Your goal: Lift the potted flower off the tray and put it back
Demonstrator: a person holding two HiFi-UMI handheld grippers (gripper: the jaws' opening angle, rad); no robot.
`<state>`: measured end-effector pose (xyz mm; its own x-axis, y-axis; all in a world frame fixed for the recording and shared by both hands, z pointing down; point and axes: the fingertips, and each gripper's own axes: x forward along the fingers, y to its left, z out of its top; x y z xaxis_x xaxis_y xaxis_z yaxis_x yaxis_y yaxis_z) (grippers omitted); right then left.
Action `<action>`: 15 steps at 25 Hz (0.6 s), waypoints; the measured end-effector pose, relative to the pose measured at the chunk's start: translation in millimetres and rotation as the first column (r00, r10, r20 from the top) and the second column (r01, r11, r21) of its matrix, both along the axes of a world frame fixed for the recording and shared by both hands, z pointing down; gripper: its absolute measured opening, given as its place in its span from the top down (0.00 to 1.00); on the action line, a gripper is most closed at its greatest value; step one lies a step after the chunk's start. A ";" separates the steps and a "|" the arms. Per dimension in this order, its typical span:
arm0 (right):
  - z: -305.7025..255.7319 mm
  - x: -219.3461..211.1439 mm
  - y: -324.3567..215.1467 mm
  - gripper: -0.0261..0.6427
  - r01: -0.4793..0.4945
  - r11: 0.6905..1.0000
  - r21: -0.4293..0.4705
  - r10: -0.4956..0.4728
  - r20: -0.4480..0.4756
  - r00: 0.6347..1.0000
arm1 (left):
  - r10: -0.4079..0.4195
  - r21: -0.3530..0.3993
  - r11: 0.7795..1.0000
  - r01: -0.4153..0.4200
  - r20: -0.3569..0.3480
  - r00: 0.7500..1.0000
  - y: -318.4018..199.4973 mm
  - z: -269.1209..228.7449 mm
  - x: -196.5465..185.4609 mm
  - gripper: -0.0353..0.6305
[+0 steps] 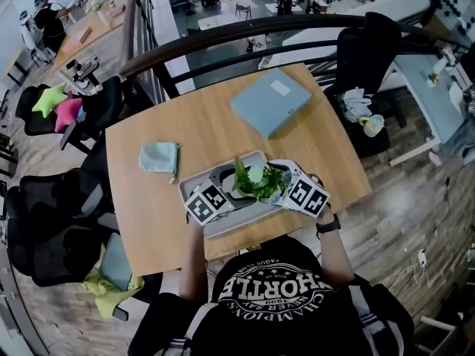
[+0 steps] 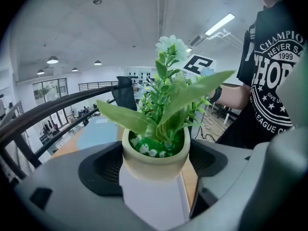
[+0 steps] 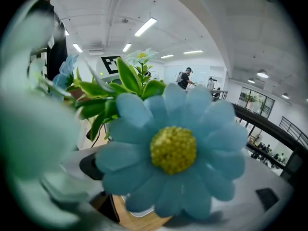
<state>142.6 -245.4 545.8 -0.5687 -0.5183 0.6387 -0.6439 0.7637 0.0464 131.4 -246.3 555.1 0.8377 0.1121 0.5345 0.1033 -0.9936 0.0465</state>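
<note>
A potted flower (image 1: 257, 179) with green leaves, pale blossoms and a cream pot (image 2: 154, 154) is over the grey tray (image 1: 191, 182) near the table's front edge. My left gripper (image 1: 234, 189) reaches in from the left. In the left gripper view its black pads (image 2: 101, 170) hug both sides of the pot, shut on it. My right gripper (image 1: 283, 188) comes in from the right with its fingers against the pot. In the right gripper view a blue daisy (image 3: 174, 150) fills the frame and hides the pads. Whether the pot's base rests on the tray I cannot tell.
A flat blue-grey box (image 1: 271, 101) lies at the table's far side and a light blue cloth (image 1: 159, 156) to the left of the tray. A dark curved railing (image 1: 245, 32) runs behind the table. Black chairs (image 1: 44, 221) stand to the left.
</note>
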 end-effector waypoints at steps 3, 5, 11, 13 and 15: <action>5.4 1.2 -7.5 0.28 0.002 1.000 -0.016 -0.002 -0.006 1.000 | 0.000 -0.008 1.000 0.000 0.005 1.000 -7.1 4.9 1.5 0.29; 10.2 1.9 -11.5 0.28 0.010 1.000 -0.030 -0.010 -0.013 1.000 | -0.005 -0.017 1.000 0.005 0.011 1.000 -10.7 9.3 2.4 0.29; 23.7 -4.6 -29.1 0.28 0.023 0.998 -0.057 -0.024 -0.011 1.000 | -0.018 -0.036 0.999 0.019 0.023 1.000 -28.0 22.3 -4.0 0.29; 29.5 -5.8 -34.4 0.28 0.026 0.997 -0.069 -0.027 -0.014 1.000 | -0.022 -0.044 0.999 0.023 0.030 0.999 -33.2 27.7 -5.1 0.29; 35.5 -6.2 -39.2 0.28 0.025 0.996 -0.082 -0.027 -0.014 1.000 | -0.021 -0.049 0.999 0.022 0.040 0.999 -37.8 33.4 -5.3 0.29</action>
